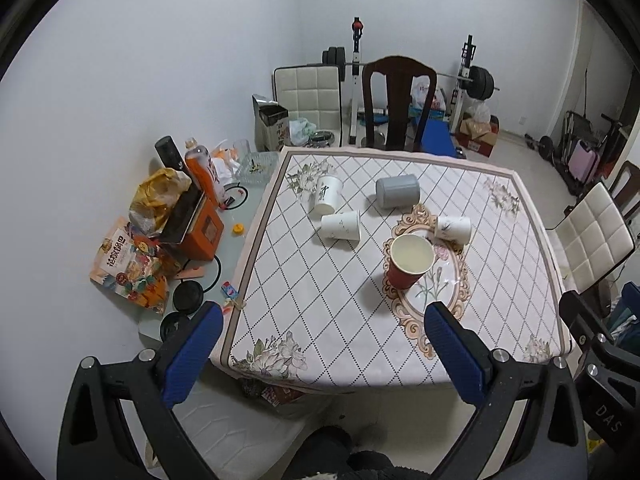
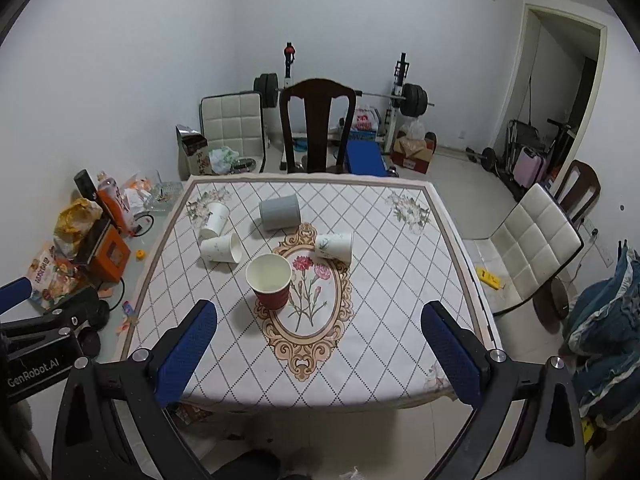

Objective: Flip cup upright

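Observation:
A red paper cup (image 1: 409, 262) (image 2: 270, 281) stands upright near the middle of the table (image 1: 320, 320) (image 2: 380, 320). Behind it lie several cups on their sides: a grey cup (image 1: 397, 191) (image 2: 279, 211), a white cup (image 1: 341, 225) (image 2: 221, 249) left of centre, a white cup with dark markings (image 1: 328, 195) (image 2: 214, 214) at the far left, and a white cup (image 1: 453, 229) (image 2: 334, 245) on the right. My left gripper (image 1: 320, 344) and my right gripper (image 2: 319, 340) are both open and empty, held back over the table's near edge.
A dark wooden chair (image 1: 397, 104) (image 2: 317, 128) stands at the far side and a white padded chair (image 2: 532, 248) at the right. A low side surface on the left holds snack bags, an orange box (image 1: 202, 232) and bottles. A barbell rack stands by the far wall.

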Demonstrator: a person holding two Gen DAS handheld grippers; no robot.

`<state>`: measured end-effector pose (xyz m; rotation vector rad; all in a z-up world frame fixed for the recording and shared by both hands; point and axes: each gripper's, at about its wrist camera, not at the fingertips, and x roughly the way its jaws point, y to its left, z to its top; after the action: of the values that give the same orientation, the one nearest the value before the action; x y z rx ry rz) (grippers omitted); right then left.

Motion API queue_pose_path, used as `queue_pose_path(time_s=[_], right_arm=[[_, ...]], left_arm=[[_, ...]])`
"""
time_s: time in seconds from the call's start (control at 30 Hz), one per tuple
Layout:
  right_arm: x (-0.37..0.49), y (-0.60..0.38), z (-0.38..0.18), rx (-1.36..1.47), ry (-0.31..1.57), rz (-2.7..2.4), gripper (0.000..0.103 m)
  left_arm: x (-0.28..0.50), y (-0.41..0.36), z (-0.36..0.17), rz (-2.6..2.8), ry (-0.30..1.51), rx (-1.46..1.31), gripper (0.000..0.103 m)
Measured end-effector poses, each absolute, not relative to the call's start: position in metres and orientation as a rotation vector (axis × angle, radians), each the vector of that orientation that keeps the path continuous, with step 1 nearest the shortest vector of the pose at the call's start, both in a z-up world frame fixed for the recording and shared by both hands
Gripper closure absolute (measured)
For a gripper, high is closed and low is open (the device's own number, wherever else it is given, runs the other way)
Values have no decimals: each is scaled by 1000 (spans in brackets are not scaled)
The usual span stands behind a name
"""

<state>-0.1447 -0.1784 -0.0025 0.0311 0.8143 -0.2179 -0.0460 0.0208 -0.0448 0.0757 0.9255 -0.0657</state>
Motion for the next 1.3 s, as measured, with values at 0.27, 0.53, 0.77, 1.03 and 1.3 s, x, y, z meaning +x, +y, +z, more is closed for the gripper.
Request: queue_pose_path(time_s=[0.27,0.53,0.77,1.03,1.3], right_arm=[[-158,-180,15,26,788,-217,0],[-159,-181,16,26,792,-218,0],[-163,-180,19,27,802,-214,0],[-155,-178,13,32,816,-199,0],[-153,-177,11,36,822,-194,0]], left_arm=[[-60,19,-32,-54,890,76,0],[-63,18,-33,-57,895,71,0],[-65,20,-35,-49,906,68,0],[-65,24,-37,-37,914,70,0],[-65,26,-36,-35,910,69,0]])
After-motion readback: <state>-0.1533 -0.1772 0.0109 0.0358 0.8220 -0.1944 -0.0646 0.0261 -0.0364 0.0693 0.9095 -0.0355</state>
